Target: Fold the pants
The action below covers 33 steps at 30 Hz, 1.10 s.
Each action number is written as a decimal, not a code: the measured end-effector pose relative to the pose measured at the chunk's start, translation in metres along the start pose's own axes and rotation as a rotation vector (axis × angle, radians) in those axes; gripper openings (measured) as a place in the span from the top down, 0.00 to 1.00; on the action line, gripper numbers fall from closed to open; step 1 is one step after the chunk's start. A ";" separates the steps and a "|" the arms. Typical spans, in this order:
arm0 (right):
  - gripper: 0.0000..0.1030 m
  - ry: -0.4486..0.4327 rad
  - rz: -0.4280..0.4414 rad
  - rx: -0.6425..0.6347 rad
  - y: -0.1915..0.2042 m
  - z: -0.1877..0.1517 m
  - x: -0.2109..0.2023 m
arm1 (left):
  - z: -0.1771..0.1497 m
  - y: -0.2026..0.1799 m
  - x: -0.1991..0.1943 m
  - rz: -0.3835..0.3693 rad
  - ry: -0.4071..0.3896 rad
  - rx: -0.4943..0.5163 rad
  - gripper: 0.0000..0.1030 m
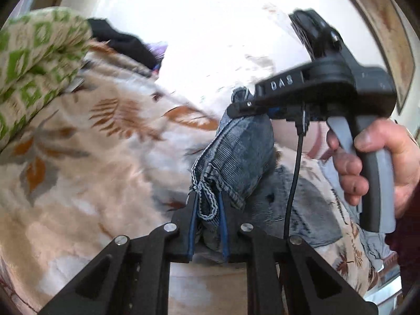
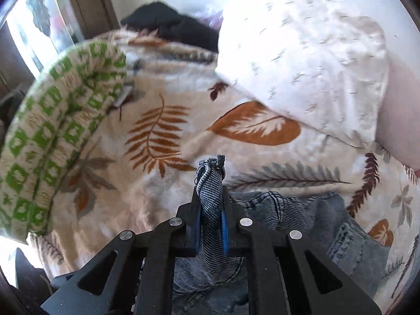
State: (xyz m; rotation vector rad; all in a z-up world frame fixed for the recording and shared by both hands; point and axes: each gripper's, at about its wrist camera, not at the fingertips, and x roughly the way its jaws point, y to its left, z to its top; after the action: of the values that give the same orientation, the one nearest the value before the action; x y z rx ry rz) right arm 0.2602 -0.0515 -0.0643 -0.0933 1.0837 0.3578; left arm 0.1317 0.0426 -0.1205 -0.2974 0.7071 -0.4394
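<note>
Left gripper (image 1: 207, 210): pinching jeans (image 1: 236, 157) hem.
Right gripper (image 2: 212, 207): clamped on denim, probably the hem.
Advice: lift both evenly, keep cloth taut.

The pants (image 2: 302, 225) lie on the leaf-print blanket (image 2: 162, 136), which covers the bed. A checked blanket (image 2: 52, 136) is bunched on the left of the bed, and a pillow (image 2: 309, 60) rests at the far right. A dark garment (image 2: 173, 29) lies behind, between the two. One bunched edge of the pants stands between the left tongs (image 1: 207, 204); another stands between the right tongs (image 2: 211, 204). In the left wrist view, the right tongs (image 1: 236, 107) lie beyond and right of the left tongs, with the right hand (image 1: 378, 157) at far right.
</note>
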 end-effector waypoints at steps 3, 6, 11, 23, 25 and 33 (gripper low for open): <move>0.90 -0.052 0.030 0.025 -0.024 -0.009 -0.017 | 0.004 -0.022 -0.003 -0.016 -0.023 0.040 0.85; 0.90 -0.097 0.050 0.053 -0.052 -0.019 -0.038 | 0.012 -0.058 0.001 -0.062 -0.021 0.083 0.86; 0.90 -0.158 0.053 0.116 -0.115 -0.039 -0.070 | 0.020 -0.136 0.034 -0.186 0.039 0.190 0.88; 0.90 -0.198 0.041 0.410 -0.306 -0.133 -0.073 | -0.024 -0.243 0.106 -0.453 0.270 0.285 0.88; 0.90 -0.200 0.016 0.457 -0.326 -0.151 -0.061 | -0.023 -0.236 0.091 -0.462 0.253 0.324 0.87; 0.45 -0.276 0.133 0.690 -0.370 -0.204 -0.062 | 0.002 -0.194 0.072 -0.124 0.171 0.399 0.74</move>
State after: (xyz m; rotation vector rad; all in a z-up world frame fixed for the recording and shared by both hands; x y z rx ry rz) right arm 0.1832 -0.4641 -0.1430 0.6273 0.8906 0.0950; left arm 0.1260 -0.1602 -0.0805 0.0750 0.7519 -0.7170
